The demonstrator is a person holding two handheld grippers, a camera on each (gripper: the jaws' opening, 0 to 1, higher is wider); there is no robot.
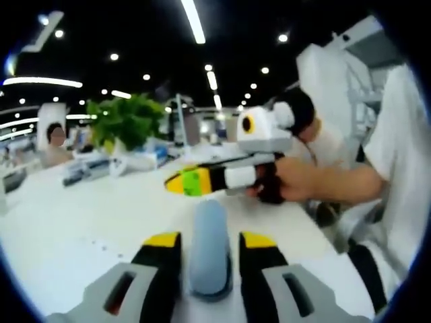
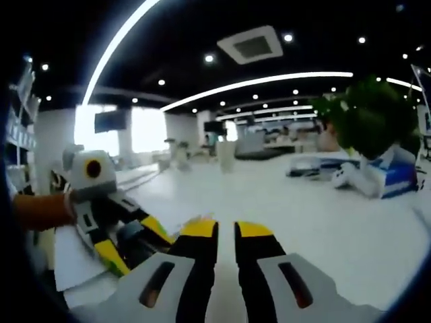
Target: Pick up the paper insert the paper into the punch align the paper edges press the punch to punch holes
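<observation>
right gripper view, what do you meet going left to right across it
A person's hand → the left gripper over the paper → the right gripper, its jaws close together → white table → green plant at the far right.

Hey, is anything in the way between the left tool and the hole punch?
Nothing visible does. The blue-grey rounded hole punch sits right between the left tool's open jaws on the white table. The right tool hovers beyond it.
</observation>
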